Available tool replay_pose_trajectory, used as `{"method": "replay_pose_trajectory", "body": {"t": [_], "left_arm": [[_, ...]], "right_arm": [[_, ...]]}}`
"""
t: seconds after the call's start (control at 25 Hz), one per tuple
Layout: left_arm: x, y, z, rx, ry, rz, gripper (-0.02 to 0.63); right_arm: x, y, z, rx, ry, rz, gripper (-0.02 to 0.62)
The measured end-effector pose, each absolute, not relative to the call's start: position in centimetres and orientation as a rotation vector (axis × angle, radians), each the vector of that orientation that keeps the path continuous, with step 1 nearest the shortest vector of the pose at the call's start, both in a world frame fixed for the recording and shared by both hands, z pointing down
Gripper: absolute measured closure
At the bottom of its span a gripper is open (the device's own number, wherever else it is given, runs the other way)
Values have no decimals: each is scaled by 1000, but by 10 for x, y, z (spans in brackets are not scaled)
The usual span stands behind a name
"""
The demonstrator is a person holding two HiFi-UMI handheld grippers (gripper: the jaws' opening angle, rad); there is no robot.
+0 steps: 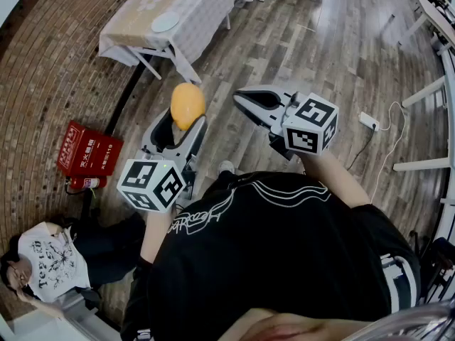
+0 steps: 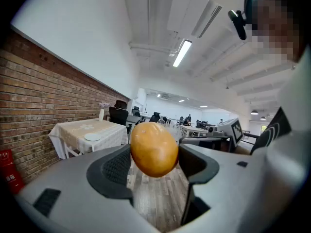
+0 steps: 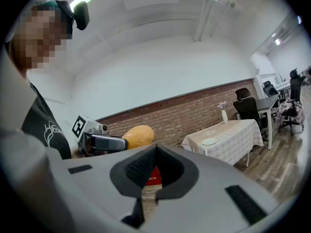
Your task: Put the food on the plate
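An oval orange-yellow piece of food (image 1: 188, 105) is held up in the air by my left gripper (image 1: 186, 117), whose pads press on its two sides. The left gripper view shows the food (image 2: 154, 149) filling the gap between the jaws. My right gripper (image 1: 250, 102) hangs to its right at about the same height, shut with nothing in it; its pads (image 3: 146, 166) meet. A small white plate (image 1: 165, 22) lies on a cloth-covered table (image 1: 195, 9) some way ahead. That plate (image 3: 209, 141) also shows in the right gripper view.
A red fire-extinguisher box (image 1: 89, 151) stands on the floor by the brick wall at the left. A person (image 1: 50, 258) sits on the floor at the lower left. A white power strip (image 1: 368, 121) with its cable lies at the right. Office chairs (image 3: 247, 106) stand beyond the table.
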State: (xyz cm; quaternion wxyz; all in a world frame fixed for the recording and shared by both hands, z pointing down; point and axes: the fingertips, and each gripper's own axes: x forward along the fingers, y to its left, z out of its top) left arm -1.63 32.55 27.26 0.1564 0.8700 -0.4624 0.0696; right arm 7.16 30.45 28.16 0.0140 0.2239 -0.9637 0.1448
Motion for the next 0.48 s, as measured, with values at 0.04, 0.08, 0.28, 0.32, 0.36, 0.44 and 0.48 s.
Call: {"method": "replay_pose_trajectory", "body": {"t": [0.04,0.08,0.28,0.32,0.36,0.44,0.48], "left_arm": [[-14,326,274,2488,-1321,196,304],[-12,327,275,2485,-1319,193,304],[-11,321,278,2479,-1304,185,304],[-12,318,279,2479,-1301,182,304],[-13,314,280,2478,-1298,180,304],[-16,308,283,2477,-1293,178,304],[-17,305,284,2477,-1292,178,304]], "right_arm": [[74,305,283,696,-2999,453,598],[76,306,284,696,-2997,456,598],[77,298,291,721,-2976,496,598],[76,294,292,725,-2973,502,598],[75,291,293,731,-2971,506,598],[74,285,295,740,-2972,515,598],[73,281,296,742,-2972,519,598]]}}
